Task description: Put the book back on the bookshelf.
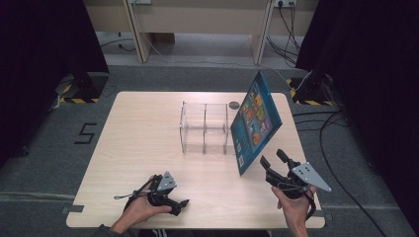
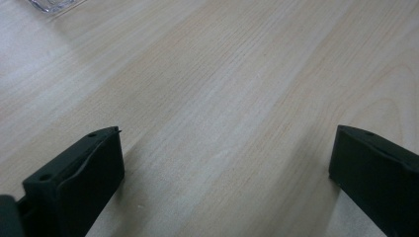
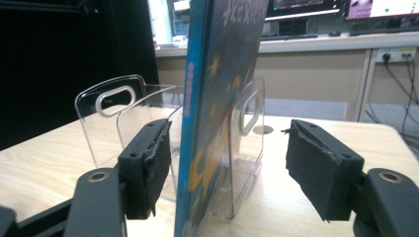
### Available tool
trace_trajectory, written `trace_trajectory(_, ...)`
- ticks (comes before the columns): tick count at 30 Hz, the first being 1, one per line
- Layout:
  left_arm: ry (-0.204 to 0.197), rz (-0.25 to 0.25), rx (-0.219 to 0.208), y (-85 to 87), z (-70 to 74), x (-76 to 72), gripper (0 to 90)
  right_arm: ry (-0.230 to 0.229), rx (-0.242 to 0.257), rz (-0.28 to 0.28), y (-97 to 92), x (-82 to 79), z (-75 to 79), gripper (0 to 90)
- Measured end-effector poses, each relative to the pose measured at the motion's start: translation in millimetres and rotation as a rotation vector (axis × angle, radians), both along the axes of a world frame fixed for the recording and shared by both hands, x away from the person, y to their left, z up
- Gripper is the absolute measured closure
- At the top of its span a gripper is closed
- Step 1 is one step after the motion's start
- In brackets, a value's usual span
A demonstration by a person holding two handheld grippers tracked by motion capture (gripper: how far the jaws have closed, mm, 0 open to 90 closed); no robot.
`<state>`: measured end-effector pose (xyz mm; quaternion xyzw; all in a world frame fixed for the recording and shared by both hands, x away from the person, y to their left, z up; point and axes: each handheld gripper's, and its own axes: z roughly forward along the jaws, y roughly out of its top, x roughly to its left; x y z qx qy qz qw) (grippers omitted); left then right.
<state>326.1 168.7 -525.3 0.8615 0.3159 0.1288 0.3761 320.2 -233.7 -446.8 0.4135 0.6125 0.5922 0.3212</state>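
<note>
The book (image 1: pixel 256 121) is standing tilted on the desk (image 1: pixel 143 143), leaning against the right end of the clear rack (image 1: pixel 205 128). The right tool (image 1: pixel 272 163) is sitting just beside its near edge; in the right gripper view the book (image 3: pixel 205 123) is standing between the spread jaws, neither pad pressing on it. The left tool (image 1: pixel 180 205) is resting near the desk's front edge, jaws wide, holding nothing.

Desk (image 1: pixel 143 148): pale wood-grain surface, smooth, low sheen. Organiser (image 1: pixel 205 128): clear, glossy plastic, smooth walls. Book (image 1: pixel 255 121): glossy printed cover, blue. Right gripper (image 3: pixel 227 163): matt black plastic; its fingers (image 3: pixel 157 163) carry rough, frayed black padding.
</note>
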Motion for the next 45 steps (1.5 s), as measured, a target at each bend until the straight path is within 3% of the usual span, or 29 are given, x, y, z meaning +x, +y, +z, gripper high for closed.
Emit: trace_trajectory(45,0.000,0.000,0.000,0.0,0.0,0.0,0.0,0.124,0.013,0.042,-16.0,-26.9,-20.4,19.4)
